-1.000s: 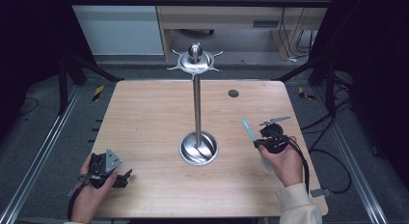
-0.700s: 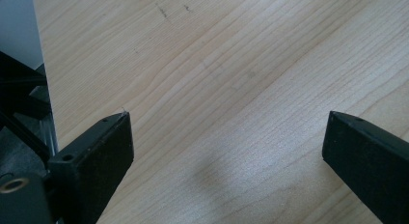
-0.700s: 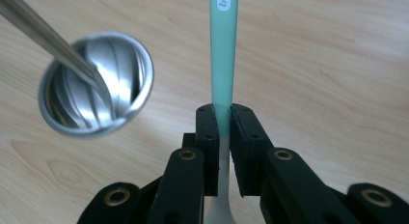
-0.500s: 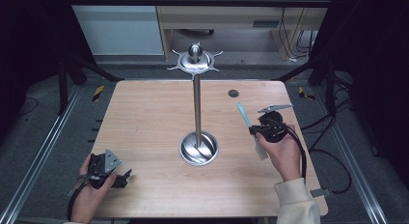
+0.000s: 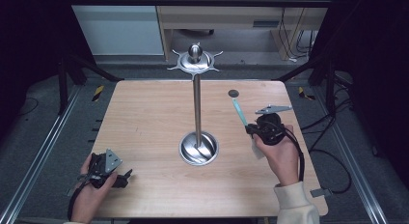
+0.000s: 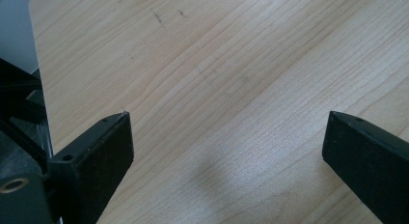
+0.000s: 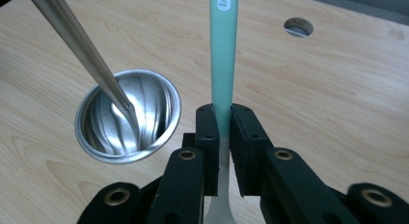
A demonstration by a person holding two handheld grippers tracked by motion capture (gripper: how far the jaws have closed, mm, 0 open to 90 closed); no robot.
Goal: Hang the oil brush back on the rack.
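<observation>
1. The right tongs (image 7: pixel 221 132) are closed on a teal-handled toothbrush (image 7: pixel 223 55), the pads pinching its handle from both sides. In the right gripper view the teal end runs straight ahead of the jaws, while the pale end trails back beneath them toward the person's hand.

2. From the high view, the right tongs (image 5: pixel 252 131) hold the toothbrush (image 5: pixel 239 113) clear of the tabletop (image 5: pixel 144 118), its long axis leaning up and away from the person, teal end foremost.

3. The relation that matters: the steel stand (image 5: pixel 197 103) is to the left of the right tongs, with its round dished base (image 7: pixel 128 122) close beside them and its slim pole (image 7: pixel 72 35) rising above. The spiked holder disc (image 5: pixel 195 62) on top sits higher and farther off than the toothbrush tip.

4. My judgement is that the toothbrush is meant for that stand, so the next move calls for carrying it left and up, keeping its axis in line with whichever slot receives it.

5. The right hand (image 5: pixel 279 156) is much the nearer to the stand. The left tongs (image 5: pixel 126 175) rest at the tabletop's near left corner, well apart from stand and toothbrush.

6. The left tongs (image 6: pixel 226 137) stand wide open with only bare wood between the jaws.

7. A small dark hole (image 5: pixel 233 93) lies in the tabletop beyond the toothbrush tip.
</observation>
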